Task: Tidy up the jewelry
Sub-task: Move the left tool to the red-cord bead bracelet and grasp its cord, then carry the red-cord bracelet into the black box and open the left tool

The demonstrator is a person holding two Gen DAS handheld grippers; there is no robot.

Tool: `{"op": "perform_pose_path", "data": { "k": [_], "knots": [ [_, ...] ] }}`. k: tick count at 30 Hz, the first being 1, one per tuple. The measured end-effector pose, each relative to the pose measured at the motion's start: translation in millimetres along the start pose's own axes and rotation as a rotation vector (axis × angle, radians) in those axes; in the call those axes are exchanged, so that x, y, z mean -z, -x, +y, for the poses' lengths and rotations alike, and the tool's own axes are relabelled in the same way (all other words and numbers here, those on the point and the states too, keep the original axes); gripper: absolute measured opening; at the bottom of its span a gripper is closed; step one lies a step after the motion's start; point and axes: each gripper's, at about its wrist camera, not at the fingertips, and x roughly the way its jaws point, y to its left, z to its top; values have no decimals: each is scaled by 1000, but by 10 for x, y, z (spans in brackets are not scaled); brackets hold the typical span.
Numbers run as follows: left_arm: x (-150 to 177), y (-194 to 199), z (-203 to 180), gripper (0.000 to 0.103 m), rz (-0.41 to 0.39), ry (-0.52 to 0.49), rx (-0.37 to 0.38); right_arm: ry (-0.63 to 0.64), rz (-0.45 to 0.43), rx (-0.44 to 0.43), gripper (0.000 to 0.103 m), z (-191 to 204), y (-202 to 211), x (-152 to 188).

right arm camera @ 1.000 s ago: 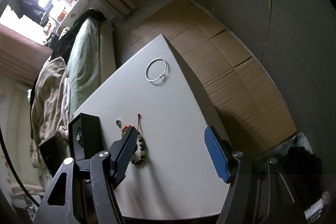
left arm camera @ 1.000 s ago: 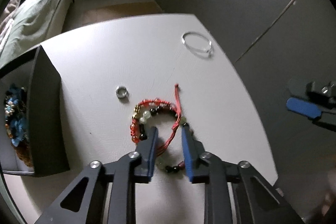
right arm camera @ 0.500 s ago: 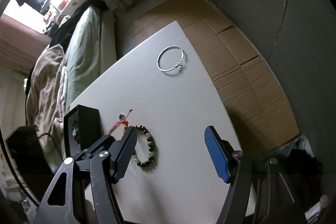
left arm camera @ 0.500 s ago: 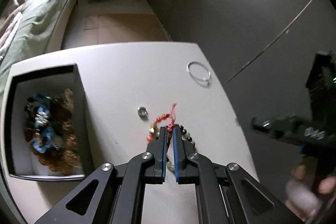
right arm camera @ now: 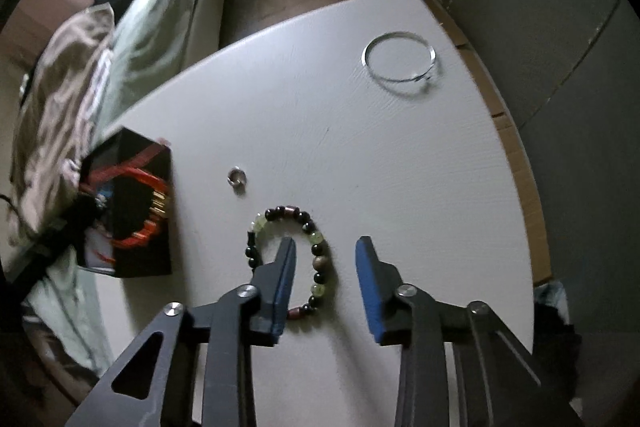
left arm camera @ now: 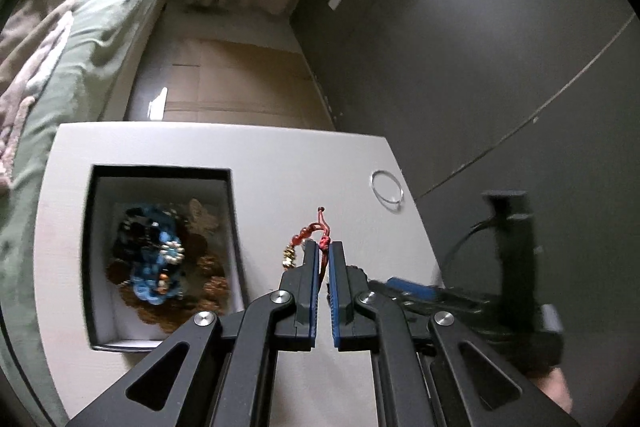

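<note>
My left gripper (left arm camera: 324, 247) is shut on a red cord bracelet (left arm camera: 316, 233) and holds it in the air above the white table, just right of the black jewelry box (left arm camera: 90, 251). The same bracelet shows in the right wrist view (right arm camera: 138, 211), hanging in front of the box (right arm camera: 160, 259). My right gripper (right arm camera: 326, 247) is open and low over a green and black bead bracelet (right arm camera: 316, 239) that lies on the table; its left finger is inside the loop.
A small silver ring (right arm camera: 236, 177) lies left of the bead bracelet. A thin silver bangle (right arm camera: 398, 61) (left arm camera: 386, 189) lies near the table's far right edge. The box holds blue and brown jewelry (left arm camera: 156, 263). A bed (left arm camera: 80, 39) stands to the left.
My left gripper shut on the red cord bracelet, lifted it off the table and carried it left toward the box. My right gripper came down over the bead bracelet.
</note>
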Motion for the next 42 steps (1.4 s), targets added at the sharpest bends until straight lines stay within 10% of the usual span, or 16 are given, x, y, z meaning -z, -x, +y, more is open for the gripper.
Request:
{"op": "perform_pose_path", "data": {
  "k": [9,27,34,42],
  "knots": [
    [-58,230,174,4,-35,29,7,23,-38,56,11,94,84,-2],
    [-158,655,664,8,-94,186,-8,59,-332,-250,11,767,944,19],
    [-132,768,895,69,-119,237,-46,102,-403,-385,11,1140,1036,17],
    [-151,875,1106,75,-130,259,-118,127,-426,-545,11,1343,997,20]
  ]
}}
